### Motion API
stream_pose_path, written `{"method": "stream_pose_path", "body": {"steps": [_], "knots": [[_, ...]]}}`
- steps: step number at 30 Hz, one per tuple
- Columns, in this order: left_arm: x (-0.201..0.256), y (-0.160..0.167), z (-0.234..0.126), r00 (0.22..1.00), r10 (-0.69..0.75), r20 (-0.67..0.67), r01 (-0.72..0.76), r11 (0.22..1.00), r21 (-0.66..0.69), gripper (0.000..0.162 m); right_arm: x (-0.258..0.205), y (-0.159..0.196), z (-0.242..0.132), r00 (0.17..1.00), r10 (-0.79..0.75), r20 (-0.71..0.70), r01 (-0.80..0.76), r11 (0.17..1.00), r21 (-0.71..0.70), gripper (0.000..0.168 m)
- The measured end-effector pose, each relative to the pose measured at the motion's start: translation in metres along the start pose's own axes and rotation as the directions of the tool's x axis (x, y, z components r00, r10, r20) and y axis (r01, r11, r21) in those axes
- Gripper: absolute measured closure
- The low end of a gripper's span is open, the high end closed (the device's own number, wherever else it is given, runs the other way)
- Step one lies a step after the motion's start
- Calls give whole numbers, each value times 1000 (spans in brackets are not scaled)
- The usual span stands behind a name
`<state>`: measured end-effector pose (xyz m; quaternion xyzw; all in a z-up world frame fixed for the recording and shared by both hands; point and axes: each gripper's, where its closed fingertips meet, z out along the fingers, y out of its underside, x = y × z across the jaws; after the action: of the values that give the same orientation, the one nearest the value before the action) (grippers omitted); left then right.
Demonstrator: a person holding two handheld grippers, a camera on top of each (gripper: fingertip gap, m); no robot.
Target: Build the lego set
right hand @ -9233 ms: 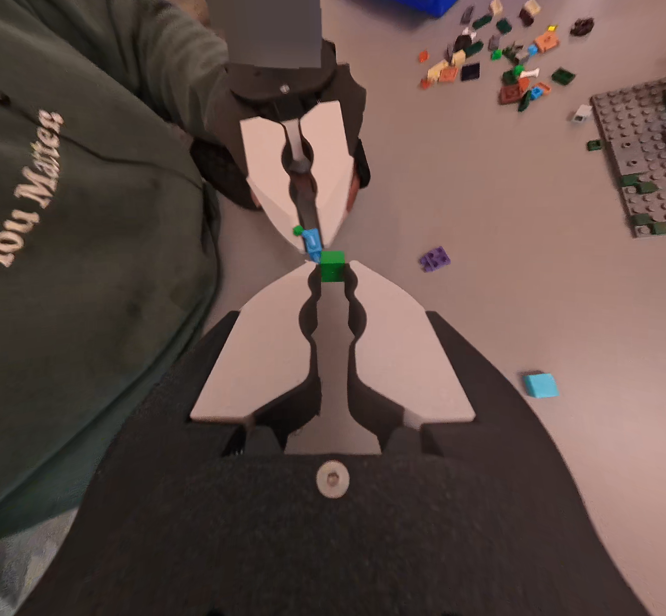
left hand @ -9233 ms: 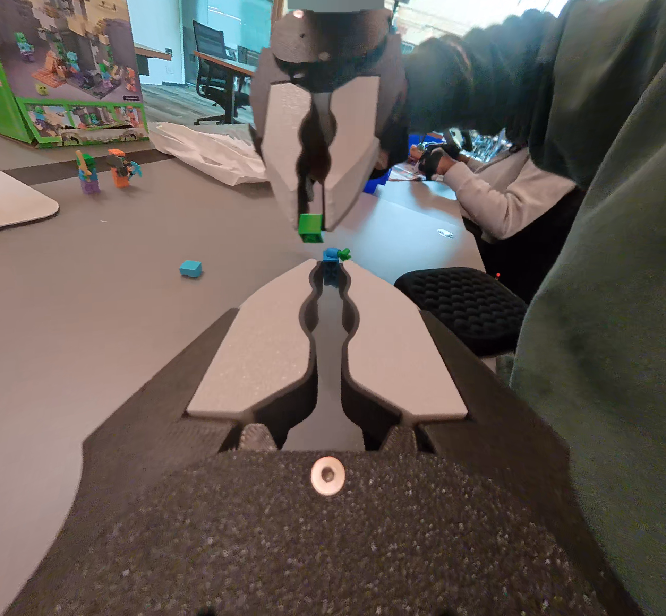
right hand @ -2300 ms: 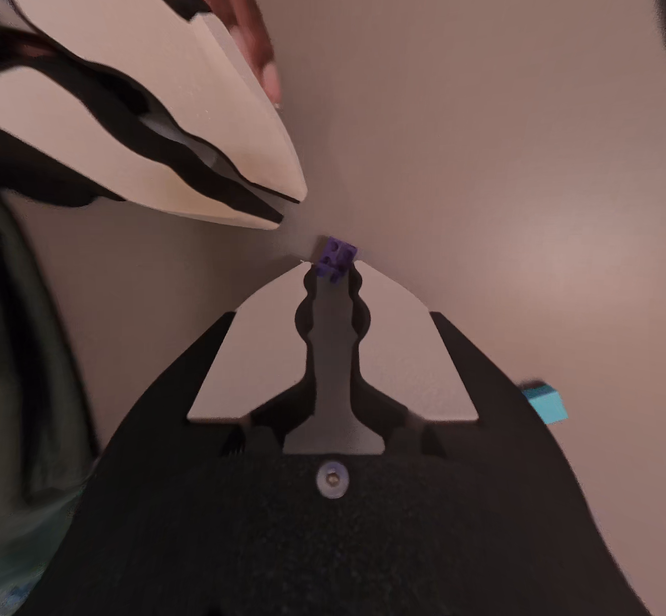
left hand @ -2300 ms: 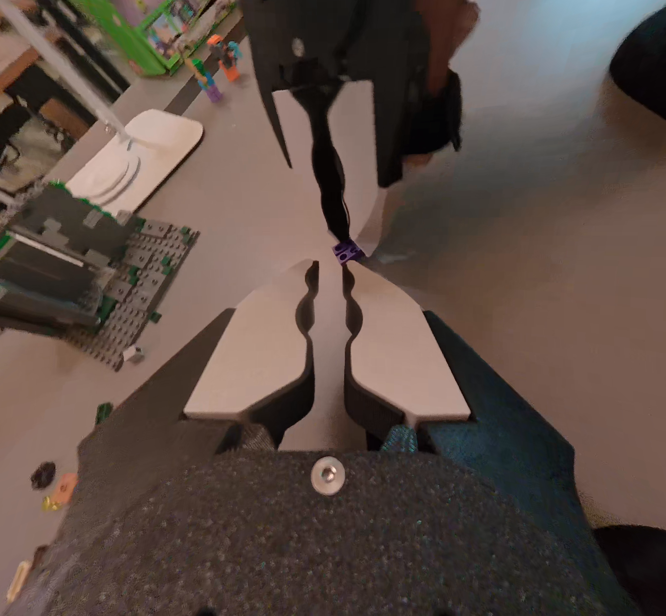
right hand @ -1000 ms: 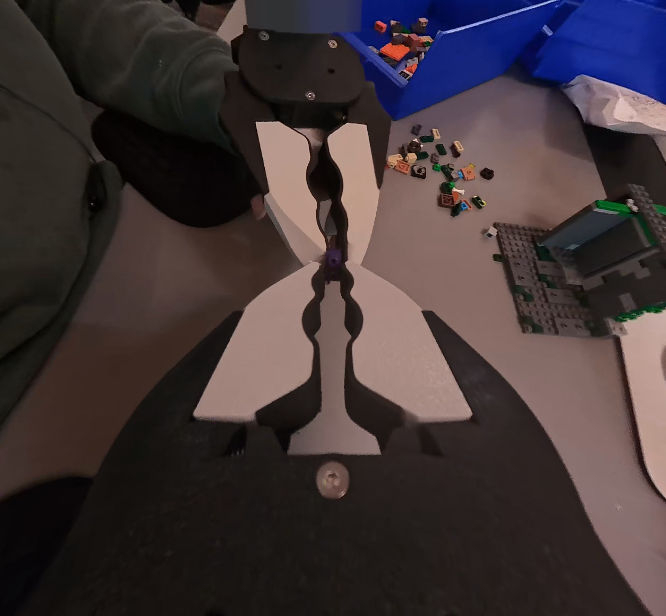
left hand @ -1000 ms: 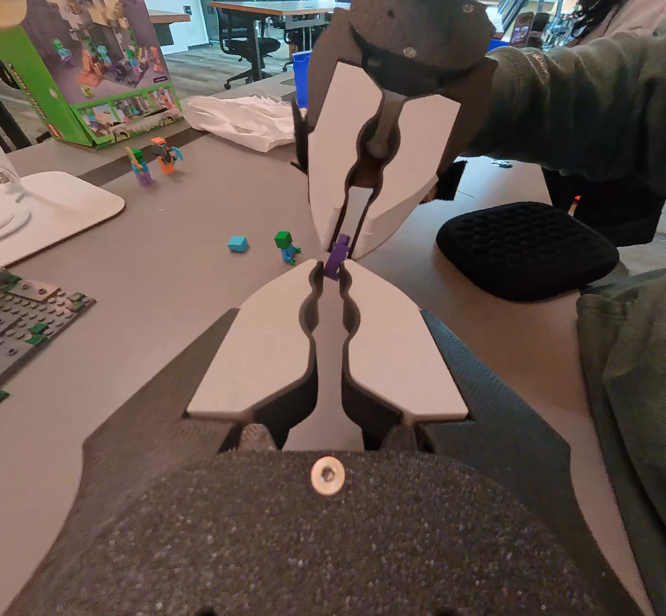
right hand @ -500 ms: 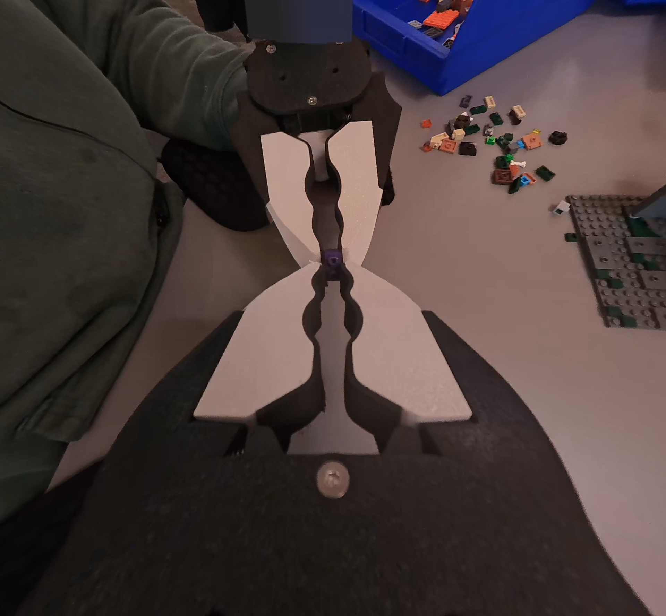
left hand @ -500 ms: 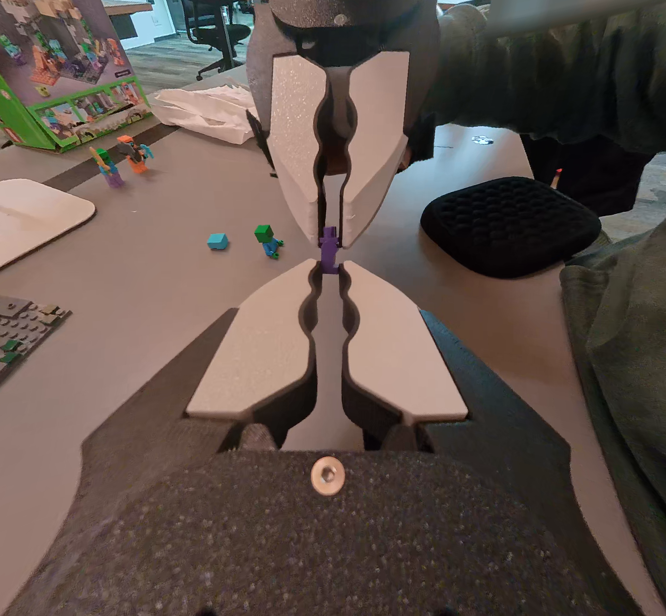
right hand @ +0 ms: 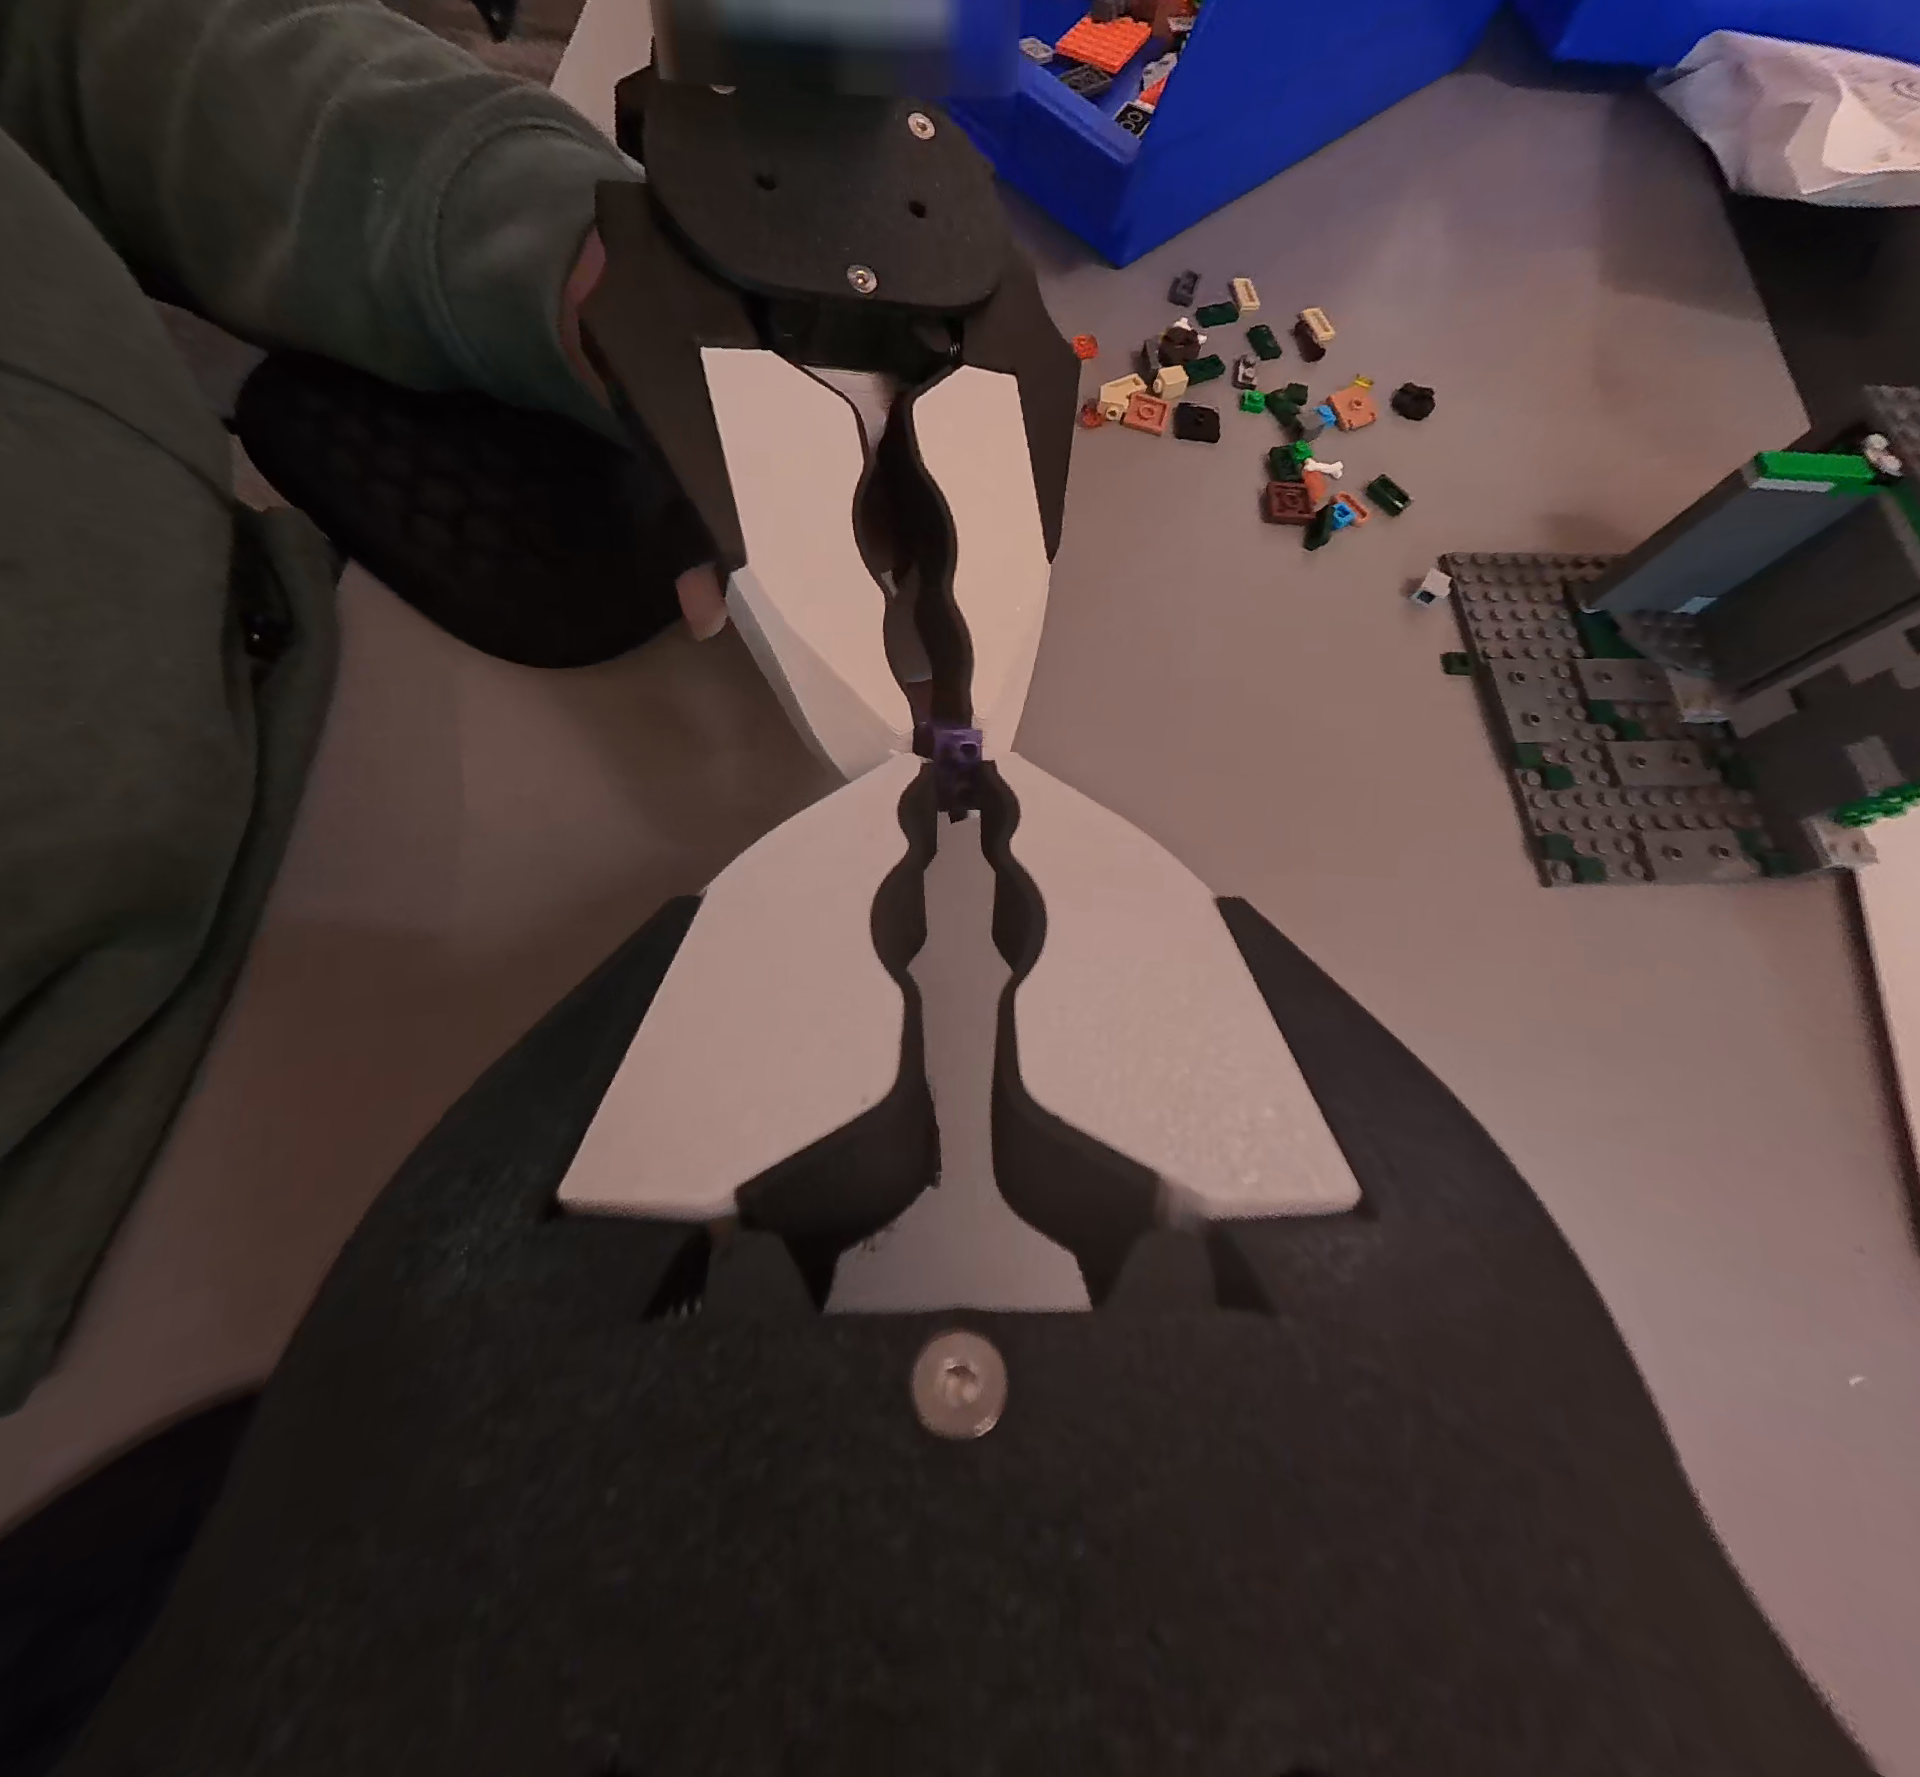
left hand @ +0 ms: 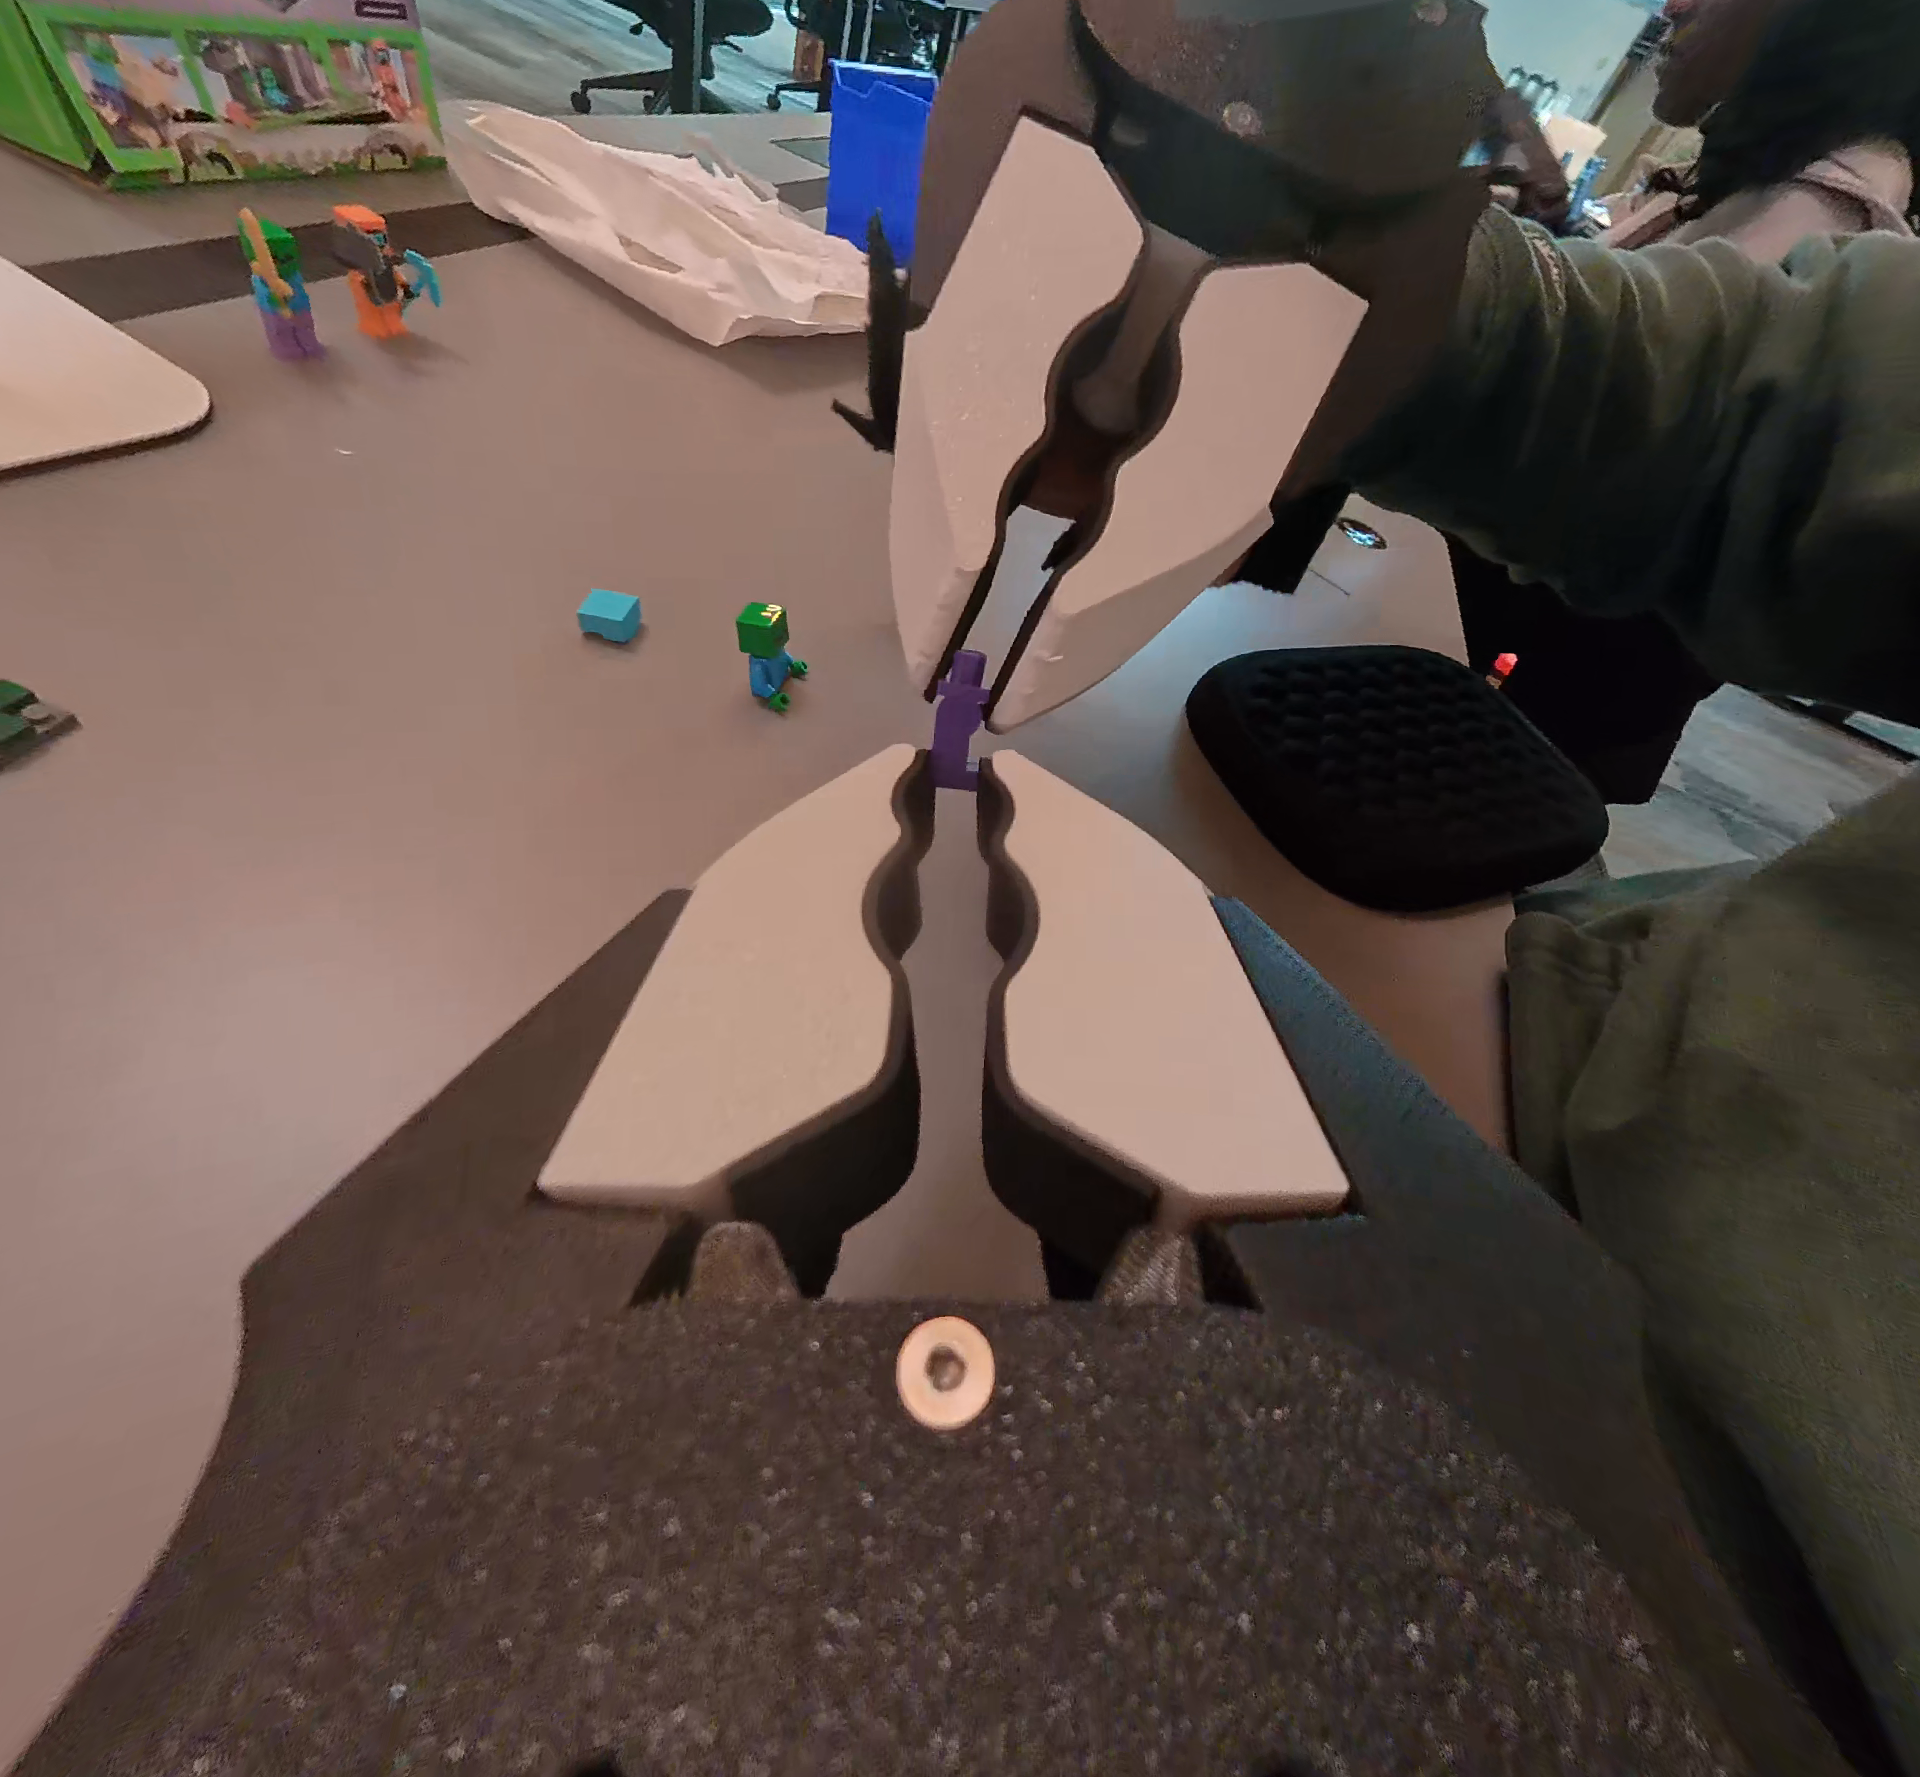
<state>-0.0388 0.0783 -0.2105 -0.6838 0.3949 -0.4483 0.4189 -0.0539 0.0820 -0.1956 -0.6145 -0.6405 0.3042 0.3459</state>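
- My left tool [left hand: 951, 763] pinches the lower end of the small purple piece [left hand: 956, 721], held in the air above the grey surface [left hand: 312, 792].
- My right tool [left hand: 961, 693] meets it from the far side; whether its tips clamp the upper end or only touch it, I cannot tell.
- This looks like a hand-over or a push-fit of purple leg parts for a small figure.
- Next, I judge, the two ends need pressing squarely together without the piece twisting out.
- A green-headed figure [left hand: 767, 652] waits left of the tools, legless.
- The set's box [left hand: 208, 13] carries printing, which I leave unread.
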Motion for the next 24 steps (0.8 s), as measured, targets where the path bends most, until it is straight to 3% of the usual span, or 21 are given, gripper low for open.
{"method": "stream_pose_path", "body": {"steps": [7,24], "knots": [[-3,-1,1,999,12,32,-12,1000,15,154,2,1,1,999,-20,-42,20,1000,-1,161],[9,7,5,987,161,4,-161,987,-29,154,-13,12,-1,995,-41,92,49,995,-83,161]]}}
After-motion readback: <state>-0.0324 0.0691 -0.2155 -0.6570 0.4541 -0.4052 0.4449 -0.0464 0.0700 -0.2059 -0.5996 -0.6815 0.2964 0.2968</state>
